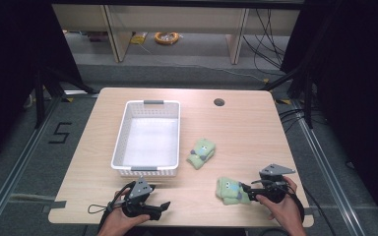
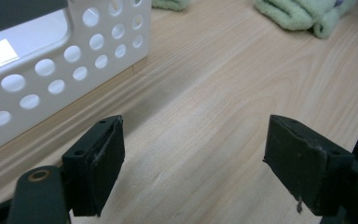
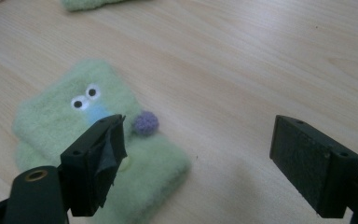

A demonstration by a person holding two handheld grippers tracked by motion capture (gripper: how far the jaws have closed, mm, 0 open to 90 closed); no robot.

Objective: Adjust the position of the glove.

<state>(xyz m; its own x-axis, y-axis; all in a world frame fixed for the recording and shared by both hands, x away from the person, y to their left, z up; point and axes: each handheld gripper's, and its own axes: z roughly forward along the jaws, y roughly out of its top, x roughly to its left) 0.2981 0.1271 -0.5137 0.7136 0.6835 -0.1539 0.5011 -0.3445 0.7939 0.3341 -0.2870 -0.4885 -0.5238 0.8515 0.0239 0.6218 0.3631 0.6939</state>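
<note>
Two light green fuzzy socks with googly eyes lie on the wooden table. One sock (image 1: 201, 152) rests right of the white perforated basket (image 1: 123, 132). The other sock (image 1: 229, 191) (image 3: 51, 121), with a purple pom-pom (image 3: 146, 122), lies near the front edge. My right gripper (image 1: 244, 189) (image 3: 198, 154) is open just right of it, one jaw hanging over the sock's edge and the other over bare wood. My left gripper (image 1: 164, 206) (image 2: 193, 154) is open over bare table in front of the basket (image 2: 74, 60). The near sock (image 2: 303, 14) shows at its upper right.
The basket holds nothing visible. A round cable hole (image 1: 219, 102) sits at the table's far right. The table's front edge (image 1: 177, 223) is close under both hands. The far sock's edge (image 3: 88, 3) peeks in at the top of the right gripper view.
</note>
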